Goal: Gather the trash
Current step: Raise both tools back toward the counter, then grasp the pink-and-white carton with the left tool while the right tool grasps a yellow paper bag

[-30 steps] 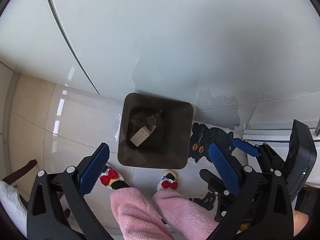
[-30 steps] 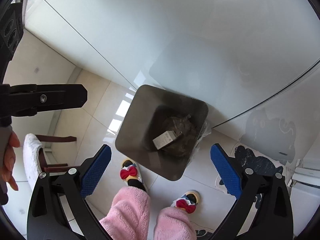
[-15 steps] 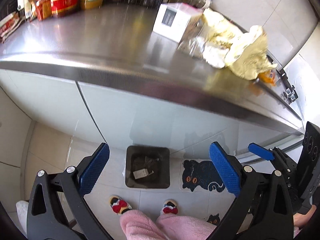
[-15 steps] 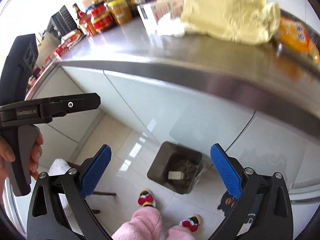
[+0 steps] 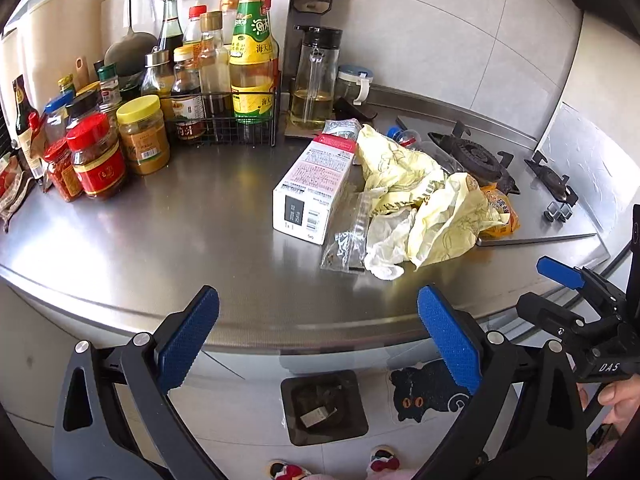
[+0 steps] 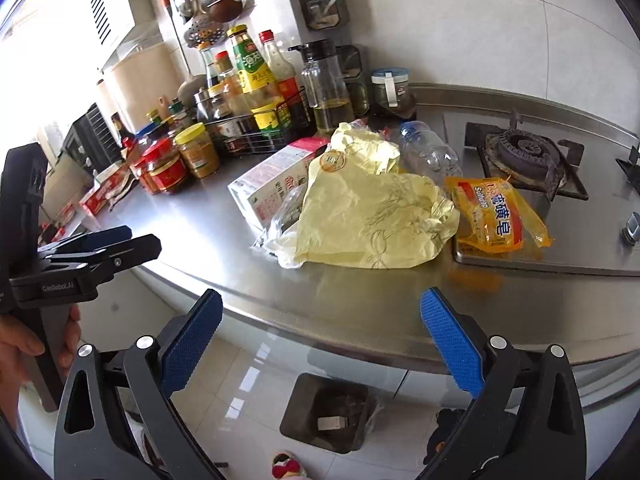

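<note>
both grippers are just hanging out in front of the counter edge. the left black gripper with blue pads [image 5: 318,334] has its jaws spread wide with nothing between them, and the right black gripper with blue pads [image 6: 320,338] is gaping just as wide and holds nothing either. in the left wrist view the right one pokes in at about 3 o'clock, and a bit of the person's hand [image 5: 618,400] is wrapped on its handle.

down on the pale tiled floor, at 6 o'clock between the pads, sits the square dark grey trash bin [image 5: 324,408] with a small boxy scrap already lying in it. just to its right is a black cat-shaped floor mat [image 5: 428,394]. slippers with red bows peek in at the very bottom.

up on the stainless steel counter [image 5: 160,240] the trash pile sits around 12 to 1 o'clock: a clear crinkled plastic baggie [image 5: 346,238] nearest the edge, touching a white and pink cardboard carton [image 5: 316,188] lying on its side, with crumpled pale yellow wrapping paper [image 6: 368,216] heaped beside and partly over them. an orange soap packet [image 6: 494,214] lies on the edge of the hob plate at 2 o'clock, and a squashed clear plastic bottle [image 6: 430,150] is behind the paper.

farther back, the black gas burner [image 6: 522,150] at 2 o'clock, and jars and sauce bottles crowded around a black wire rack [image 5: 224,120] at 10 to 11 o'clock against the tiled wall.
</note>
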